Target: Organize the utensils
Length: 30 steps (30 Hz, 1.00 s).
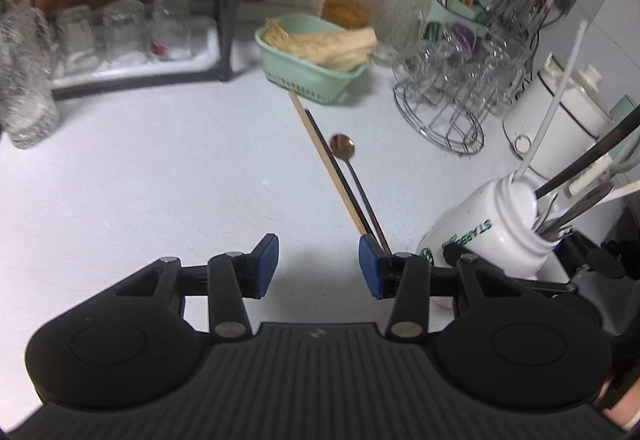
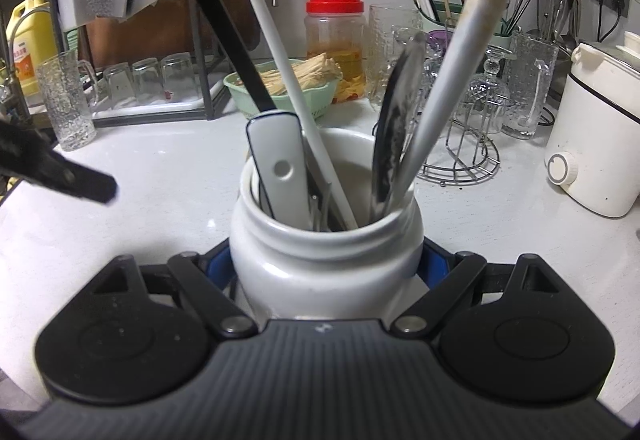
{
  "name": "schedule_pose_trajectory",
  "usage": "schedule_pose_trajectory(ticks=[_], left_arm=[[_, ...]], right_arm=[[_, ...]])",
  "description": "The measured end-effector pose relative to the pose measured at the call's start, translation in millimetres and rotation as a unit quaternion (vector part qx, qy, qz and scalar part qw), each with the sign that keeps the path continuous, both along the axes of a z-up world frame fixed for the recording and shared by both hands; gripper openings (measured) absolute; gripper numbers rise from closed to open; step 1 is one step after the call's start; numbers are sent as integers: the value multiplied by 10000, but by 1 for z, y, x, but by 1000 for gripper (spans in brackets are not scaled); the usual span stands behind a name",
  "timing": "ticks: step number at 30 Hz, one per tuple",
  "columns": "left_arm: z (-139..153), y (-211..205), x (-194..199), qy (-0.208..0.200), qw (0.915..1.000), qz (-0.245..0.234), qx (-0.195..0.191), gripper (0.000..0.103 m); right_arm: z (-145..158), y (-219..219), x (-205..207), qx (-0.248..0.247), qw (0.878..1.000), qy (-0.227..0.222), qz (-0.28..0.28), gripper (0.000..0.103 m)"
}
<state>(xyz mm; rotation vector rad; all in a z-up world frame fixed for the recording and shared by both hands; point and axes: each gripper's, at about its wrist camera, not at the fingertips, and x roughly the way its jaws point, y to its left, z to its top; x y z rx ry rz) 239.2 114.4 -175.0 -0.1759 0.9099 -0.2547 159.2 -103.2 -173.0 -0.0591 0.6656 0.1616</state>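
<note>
Gripping white jar (image 2: 326, 260), right claw (image 2: 326, 264) clamped (utensils inside); left claw (image 1: 319, 264) released, empty.

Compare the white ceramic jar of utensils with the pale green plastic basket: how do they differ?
The white ceramic jar is round, narrow-necked and clamped by the right gripper; the pale green plastic basket is rectangular, slotted and untouched. The jar holds upright utensils; the basket holds straw-coloured fibres. Both sit on the white counter.
</note>
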Motion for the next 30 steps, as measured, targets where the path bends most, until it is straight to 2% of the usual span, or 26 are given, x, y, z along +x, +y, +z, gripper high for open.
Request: schedule_pose_trajectory(ticks=[3, 10, 13, 18, 23, 30], left_arm=[[-17, -15, 9, 94, 9998, -170, 54, 50], [-56, -54, 19, 329, 9977, -403, 444, 50], [-58, -66, 18, 149, 9966, -443, 677, 50], [-58, -68, 26, 206, 9975, -321, 601, 50], [-59, -79, 29, 97, 9951, -220, 959, 52], [-59, -84, 28, 76, 9933, -81, 1153, 55]], right_arm=[[0, -6, -2, 2, 10000, -5, -32, 91], [0, -19, -2, 8, 9999, -20, -106, 91], [0, -22, -3, 14, 10000, -31, -59, 91], [0, -26, -4, 22, 10000, -50, 38, 91], [0, -27, -3, 17, 9999, -48, 129, 91], [0, -29, 0, 23, 9998, -41, 207, 91]])
